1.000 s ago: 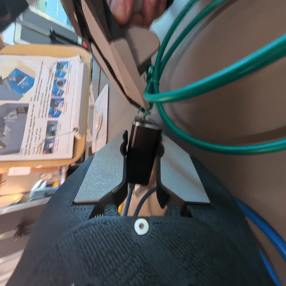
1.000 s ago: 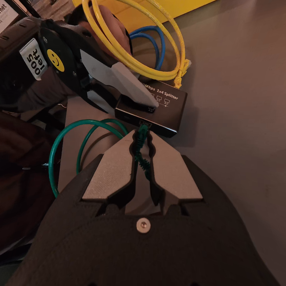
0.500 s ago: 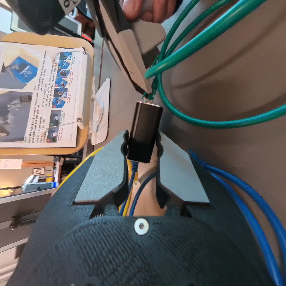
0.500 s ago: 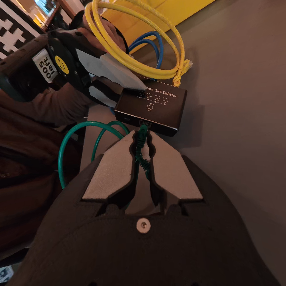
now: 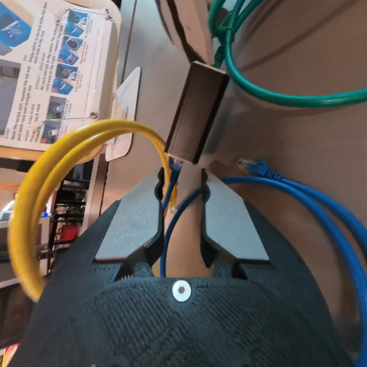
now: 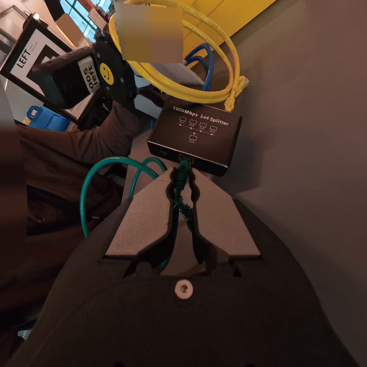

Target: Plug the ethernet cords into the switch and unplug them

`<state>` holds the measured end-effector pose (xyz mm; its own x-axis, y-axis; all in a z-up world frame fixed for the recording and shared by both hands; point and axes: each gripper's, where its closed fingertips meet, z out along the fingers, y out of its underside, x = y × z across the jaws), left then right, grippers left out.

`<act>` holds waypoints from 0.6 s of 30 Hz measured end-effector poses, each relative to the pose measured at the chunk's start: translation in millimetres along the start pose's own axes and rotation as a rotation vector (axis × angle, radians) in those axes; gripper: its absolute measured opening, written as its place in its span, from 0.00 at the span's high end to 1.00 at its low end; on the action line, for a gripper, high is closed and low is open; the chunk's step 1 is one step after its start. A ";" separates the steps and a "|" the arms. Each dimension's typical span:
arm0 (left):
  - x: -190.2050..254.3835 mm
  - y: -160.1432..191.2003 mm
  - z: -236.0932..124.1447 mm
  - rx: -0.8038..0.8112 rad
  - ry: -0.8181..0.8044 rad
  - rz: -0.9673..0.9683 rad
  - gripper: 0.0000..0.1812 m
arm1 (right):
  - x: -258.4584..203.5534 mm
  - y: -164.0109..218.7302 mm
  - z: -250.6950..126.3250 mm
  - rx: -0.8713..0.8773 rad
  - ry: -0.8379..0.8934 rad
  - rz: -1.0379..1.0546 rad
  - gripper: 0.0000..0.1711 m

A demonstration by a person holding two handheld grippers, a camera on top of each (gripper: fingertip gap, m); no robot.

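Note:
The black switch (image 6: 196, 131) lies on the grey table (image 6: 297, 158). My right gripper (image 6: 181, 176) is shut on the green cord's plug (image 6: 182, 170), which sits in the switch's near port. In the left wrist view my left gripper (image 5: 181, 176) is open and empty, its tips just short of the switch (image 5: 196, 111). A blue cord (image 5: 175, 168) enters the switch's end facing it. The yellow cord (image 5: 59, 151) loops at the left; its plug (image 6: 229, 103) rests by the switch's far edge. The right gripper's fingers (image 5: 190, 29) show beyond the switch.
A loose blue plug (image 5: 252, 164) lies right of the left gripper's tips, its cable curling round the right side. An instruction sheet on a wooden board (image 5: 49, 69) and a white plastic holder (image 5: 127, 111) stand at the left. A yellow surface (image 6: 228, 23) lies behind the switch.
My left gripper has let go of the switch and drawn back from it; yellow and blue cords now show around it. My right gripper has stayed shut on the green plug.

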<state>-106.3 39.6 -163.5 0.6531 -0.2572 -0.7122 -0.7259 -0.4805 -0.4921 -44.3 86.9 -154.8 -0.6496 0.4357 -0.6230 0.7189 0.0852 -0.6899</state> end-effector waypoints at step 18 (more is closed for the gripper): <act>2.7 -17.2 15.9 0.025 -0.070 0.082 0.81 | -6.2 6.3 5.5 -0.059 0.007 -0.064 0.95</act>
<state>-95.5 60.5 -164.9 0.5756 -0.2352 -0.7832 -0.7818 -0.4391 -0.4427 -37.1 79.8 -157.3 -0.6935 0.4336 -0.5754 0.6890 0.1658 -0.7055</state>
